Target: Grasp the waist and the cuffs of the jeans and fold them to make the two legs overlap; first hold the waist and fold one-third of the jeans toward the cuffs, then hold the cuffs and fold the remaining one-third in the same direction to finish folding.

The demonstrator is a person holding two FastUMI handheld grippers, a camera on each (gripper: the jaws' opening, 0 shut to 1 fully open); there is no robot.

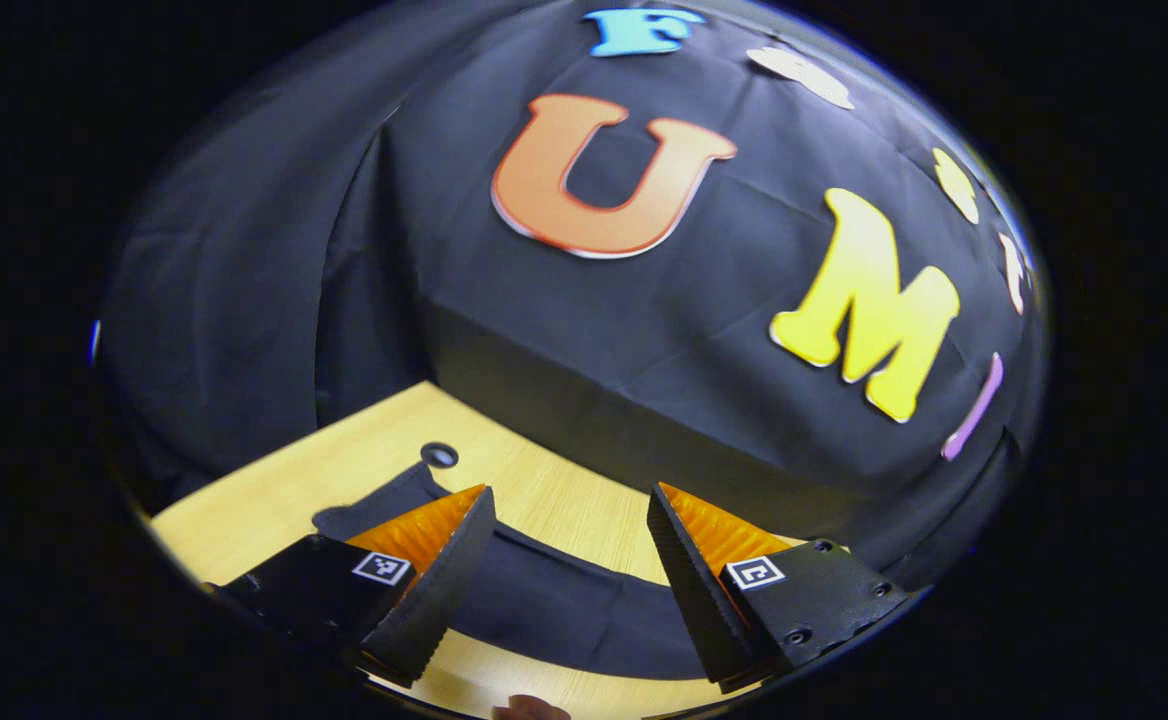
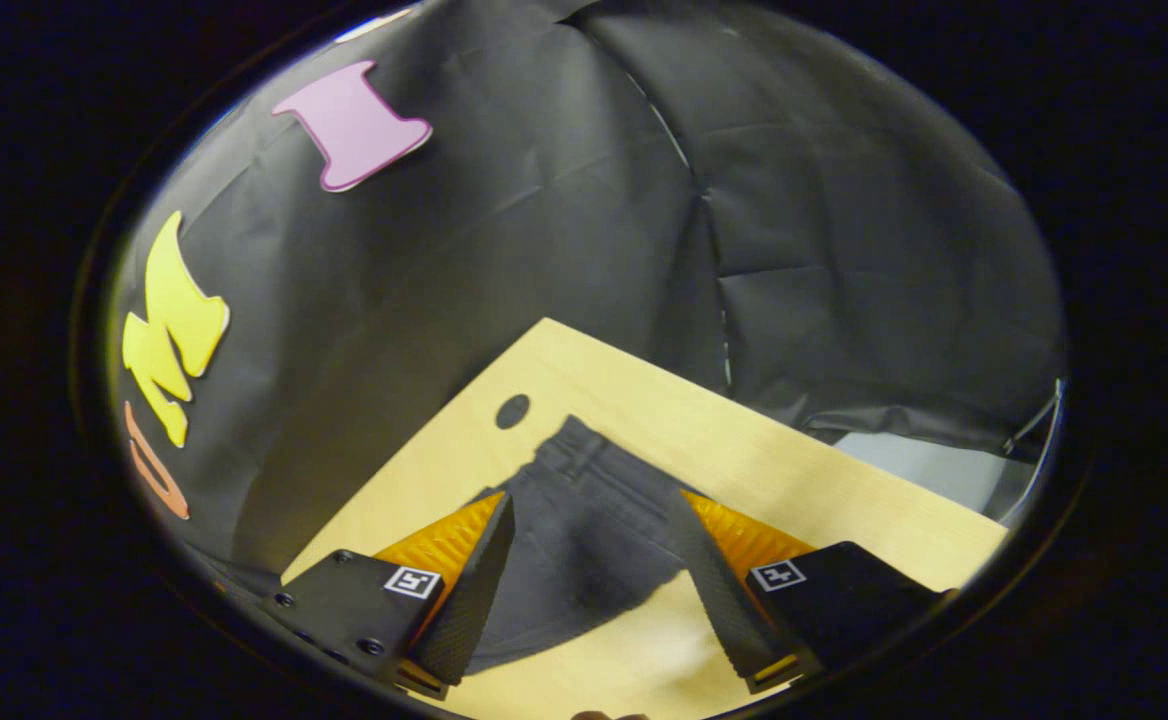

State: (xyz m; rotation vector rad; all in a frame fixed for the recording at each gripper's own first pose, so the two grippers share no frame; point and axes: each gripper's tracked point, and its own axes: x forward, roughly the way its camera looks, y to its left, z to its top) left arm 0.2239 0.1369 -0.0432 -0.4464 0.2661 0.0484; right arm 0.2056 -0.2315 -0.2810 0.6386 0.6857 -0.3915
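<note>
I see a pale wooden bench (image 2: 764,450) against black cloth; one pair of dark denim jeans (image 2: 584,520) lies flat on it, waist near a round hole (image 2: 512,411); my left gripper (image 1: 569,560) and right gripper (image 2: 589,565) hover above, fingers spread wide, gripping nothing.

A light wooden desk (image 2: 794,470) with a round hole (image 2: 512,411) near its far edge carried dark jeans (image 2: 584,520) lying flat, their waistband end close to that hole.
</note>
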